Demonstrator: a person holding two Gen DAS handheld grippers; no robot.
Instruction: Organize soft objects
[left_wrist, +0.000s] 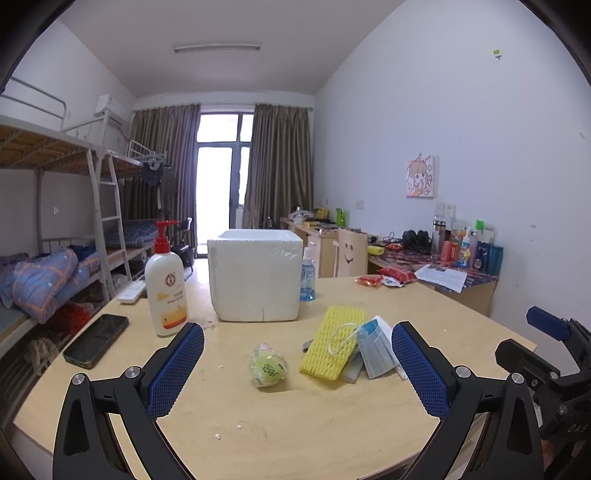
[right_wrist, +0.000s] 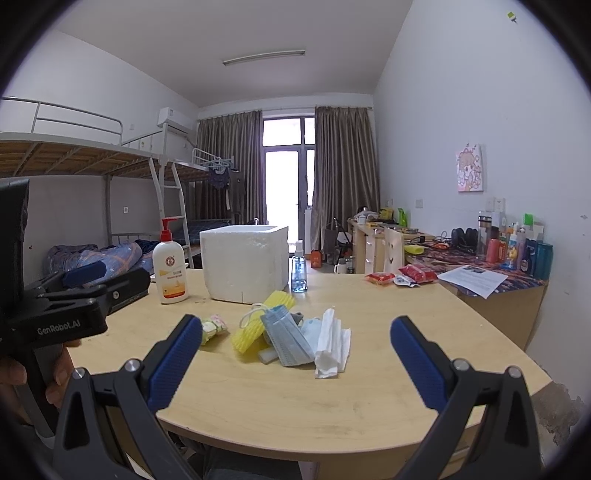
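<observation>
Above the table (left_wrist: 258, 424), both grippers are hovering level with jaws spread wide, left gripper (left_wrist: 297, 369) and right gripper (right_wrist: 295, 362) gripping nothing. One foam box (left_wrist: 255, 273) is standing behind one yellow foam net (left_wrist: 334, 341), one face mask (right_wrist: 286, 338) (touching the net) and one folded tissue (right_wrist: 330, 347).

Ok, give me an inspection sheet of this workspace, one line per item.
Surface: wooden table, few white crumbs.
Job's things: yellow foam net, face masks, folded tissue, green-white packet, loose in front of foam box.
Clutter: lotion bottle, phone, spray bottle, snack packets.
Grippers: left gripper and right gripper open, empty.
Cables: nothing seen on table.
Surroundings: bunk beds, cluttered desk.
</observation>
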